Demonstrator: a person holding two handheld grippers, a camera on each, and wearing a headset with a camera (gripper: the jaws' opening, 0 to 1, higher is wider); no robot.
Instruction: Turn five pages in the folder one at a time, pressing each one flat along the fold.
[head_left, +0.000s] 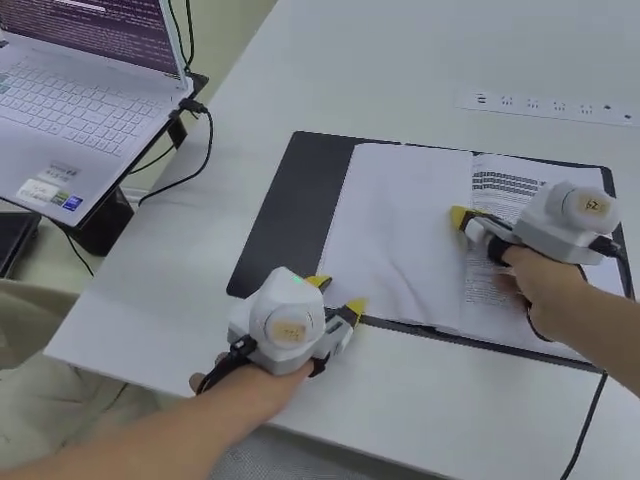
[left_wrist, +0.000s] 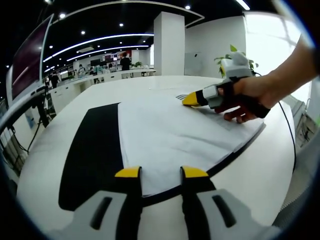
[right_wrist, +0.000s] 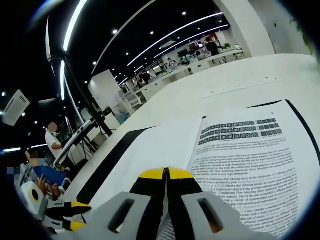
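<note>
The right gripper (head_left: 461, 216), jaws closed together, rests its tips at centre right of the head view, on the fold between a blank page (head_left: 400, 230) and a printed page (head_left: 515, 185). The left gripper (head_left: 337, 295), jaws apart, sits at lower centre by the bottom edge of the open folder (head_left: 290, 200). A laptop (head_left: 80, 100) is at upper left.

White table (head_left: 400, 60), open black folder (head_left: 290, 210) lying flat mid-surface, a white power strip (head_left: 545, 105) well beyond it toward the far edge, a black cable (head_left: 197, 160) looping in at left.
</note>
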